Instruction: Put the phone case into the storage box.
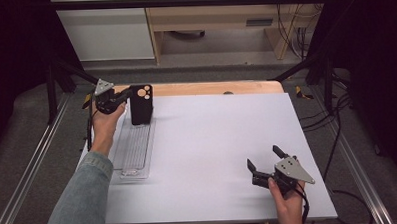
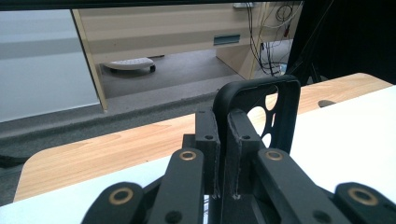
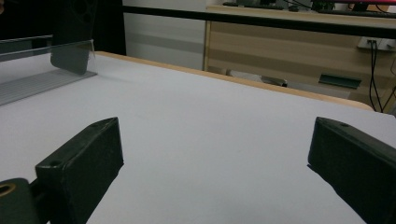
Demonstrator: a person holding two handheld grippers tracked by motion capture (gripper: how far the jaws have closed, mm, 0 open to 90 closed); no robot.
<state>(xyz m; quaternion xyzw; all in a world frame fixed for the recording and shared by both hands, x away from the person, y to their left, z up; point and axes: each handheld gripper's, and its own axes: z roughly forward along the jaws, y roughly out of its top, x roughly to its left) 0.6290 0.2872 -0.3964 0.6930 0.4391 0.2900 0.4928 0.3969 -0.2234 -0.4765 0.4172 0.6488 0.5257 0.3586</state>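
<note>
Where the clear tray lies along the left edge of the white table, the left gripper is clamped on the edge of a black phone case. The case stands upright over the tray's far end. It is matt black, with rounded corners. In the high view, pale round cut-outs sit in its upper part. In the left gripper view the case shows as a thin-walled shell seen nearly edge-on, its rim pinched between the two black pads, with oval camera openings letting the pale table through. Whether its bottom edge touches the tray I cannot tell. The tray is transparent with a ribbed floor.

Farther right, the table is bare white. Near the front right corner, the right gripper rests low over the table, jaws spread wide and nothing between them; the right gripper view confirms the gap.
</note>
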